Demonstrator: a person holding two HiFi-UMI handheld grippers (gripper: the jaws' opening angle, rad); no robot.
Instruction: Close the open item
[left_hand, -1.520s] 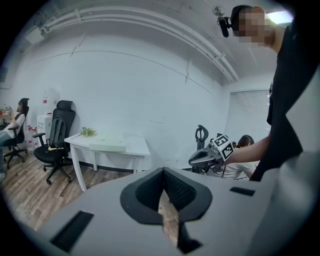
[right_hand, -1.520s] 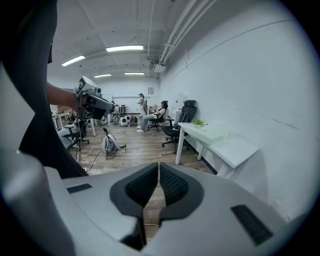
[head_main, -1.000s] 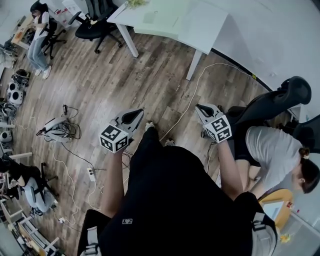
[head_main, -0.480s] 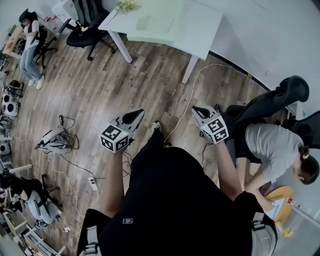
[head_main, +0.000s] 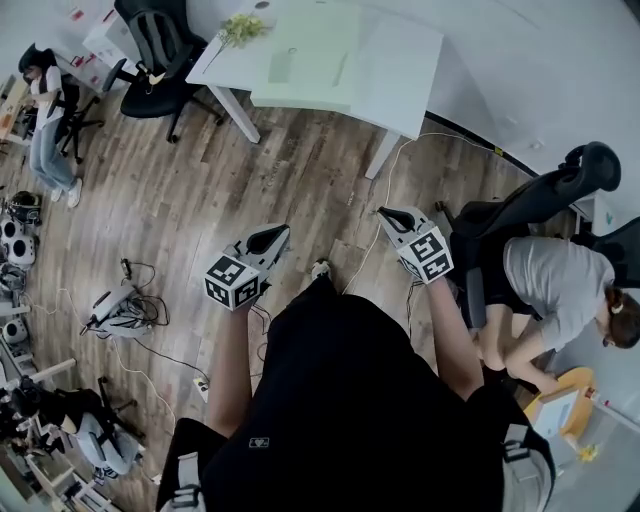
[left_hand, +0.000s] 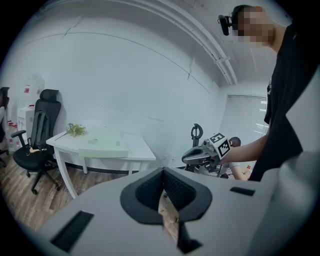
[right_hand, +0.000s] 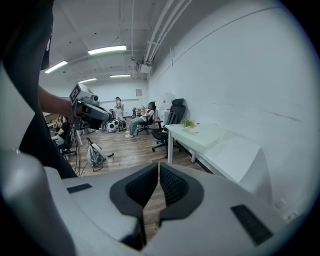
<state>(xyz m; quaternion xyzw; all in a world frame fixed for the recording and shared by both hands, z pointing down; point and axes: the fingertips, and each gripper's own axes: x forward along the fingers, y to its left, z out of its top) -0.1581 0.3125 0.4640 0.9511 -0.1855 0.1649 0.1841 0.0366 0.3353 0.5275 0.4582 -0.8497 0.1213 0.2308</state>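
Note:
A white table (head_main: 400, 60) stands ahead by the wall, bearing a flat pale green box (head_main: 305, 55) and a small plant (head_main: 240, 28). I cannot make out which item is open. My left gripper (head_main: 272, 236) and right gripper (head_main: 392, 214) hang side by side over the wooden floor, well short of the table, both shut with nothing in them. In the left gripper view the shut left gripper (left_hand: 162, 175) points toward the table (left_hand: 135, 150) and box (left_hand: 102, 147). The right gripper view shows the shut right gripper (right_hand: 158, 167), with the table (right_hand: 235, 155) at the right.
A black office chair (head_main: 150, 60) stands left of the table. A seated person (head_main: 555, 300) in a black chair (head_main: 540, 205) is close at my right. A white cable (head_main: 385, 200) runs across the floor. Gear and cables (head_main: 120, 315) lie at the left.
The table has come nearer and lower in the head view. Both grippers keep their pose, shut, drifting slightly. The seated person at the right has leaned further down.

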